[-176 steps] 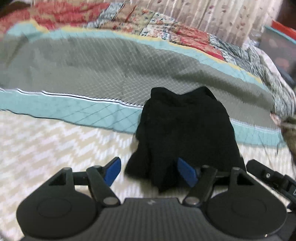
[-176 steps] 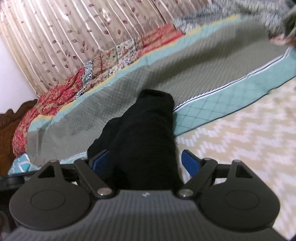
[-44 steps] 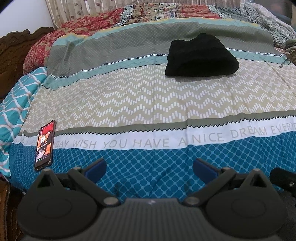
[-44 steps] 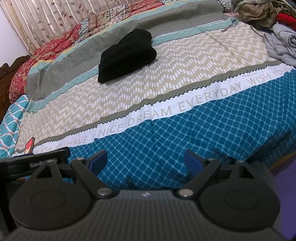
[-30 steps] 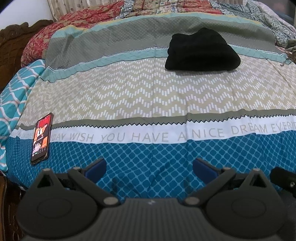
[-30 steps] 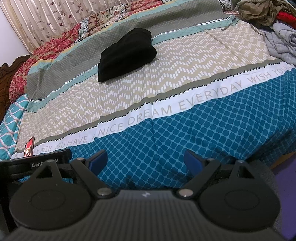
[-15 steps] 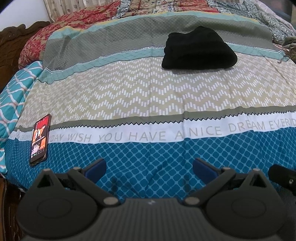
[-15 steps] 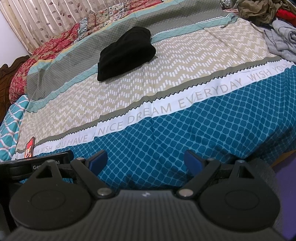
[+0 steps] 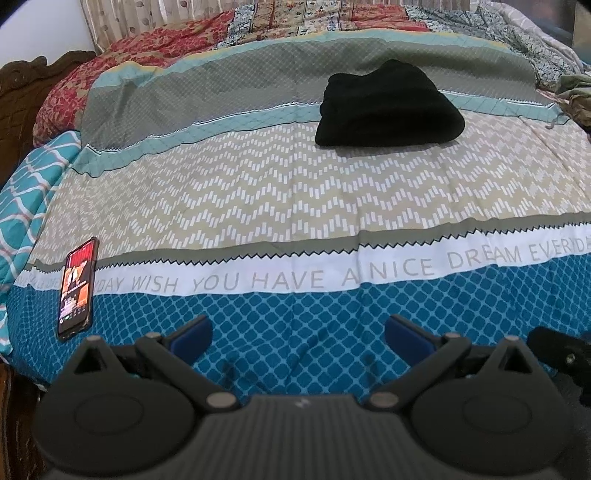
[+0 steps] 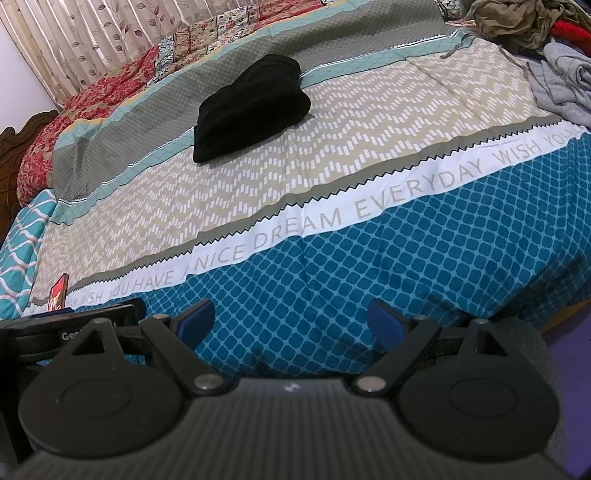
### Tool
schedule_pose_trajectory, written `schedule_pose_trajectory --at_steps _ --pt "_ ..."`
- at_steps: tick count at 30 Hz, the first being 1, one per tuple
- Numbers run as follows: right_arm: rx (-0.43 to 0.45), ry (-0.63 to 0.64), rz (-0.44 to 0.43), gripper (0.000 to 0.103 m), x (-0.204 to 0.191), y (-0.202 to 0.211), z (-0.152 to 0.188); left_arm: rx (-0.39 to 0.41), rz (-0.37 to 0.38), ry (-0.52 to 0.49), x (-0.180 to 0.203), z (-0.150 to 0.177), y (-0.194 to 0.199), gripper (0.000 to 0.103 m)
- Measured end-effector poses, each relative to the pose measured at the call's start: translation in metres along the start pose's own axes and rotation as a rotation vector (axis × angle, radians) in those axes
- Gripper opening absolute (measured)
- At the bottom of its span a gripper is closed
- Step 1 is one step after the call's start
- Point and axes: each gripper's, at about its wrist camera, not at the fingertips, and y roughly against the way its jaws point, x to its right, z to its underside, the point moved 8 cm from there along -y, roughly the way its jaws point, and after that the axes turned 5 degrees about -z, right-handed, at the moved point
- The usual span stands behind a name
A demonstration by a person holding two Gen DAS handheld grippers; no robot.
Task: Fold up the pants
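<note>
I read the folding as done: the black pants (image 9: 388, 107) lie in a compact bundle far ahead of both tongs, well apart from them, on the grey and teal bands of the bedspread (image 9: 295, 192). My left gripper (image 9: 297, 332) and right gripper (image 10: 291, 321) hover spread wide and empty over the blue near edge. A phone (image 9: 77, 288) lies left of the left one. Next I'd only check the bundle, or stop.

Bed (image 9: 295, 206) under patterned bedspread, carved wooden headboard (image 9: 26, 85), leaf-print curtain (image 10: 74, 40), white wall (image 9: 44, 29)
</note>
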Motion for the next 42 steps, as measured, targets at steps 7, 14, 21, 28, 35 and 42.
schedule_pose_trajectory --at_steps 7,14,21,28,35,42 --pt "0.038 0.012 0.009 0.091 0.002 0.005 -0.009 0.015 0.025 0.001 0.001 -0.006 0.006 0.103" --pt "0.087 0.029 0.009 0.091 -0.003 0.017 -0.030 0.031 0.035 -0.006 0.001 -0.014 0.016 0.103" --pt "0.134 0.037 -0.015 0.091 -0.013 0.034 -0.053 0.060 0.027 0.021 -0.011 -0.031 0.029 0.103" --pt "0.115 0.011 -0.044 0.092 -0.017 0.034 -0.052 0.085 0.008 0.026 -0.017 -0.040 0.034 0.103" --pt "0.111 0.018 -0.059 0.092 -0.022 0.033 -0.049 0.090 0.006 0.013 -0.016 -0.038 0.036 0.103" --pt "0.082 0.008 -0.057 0.092 -0.021 0.028 -0.043 0.080 -0.006 -0.002 -0.014 -0.035 0.033 0.103"
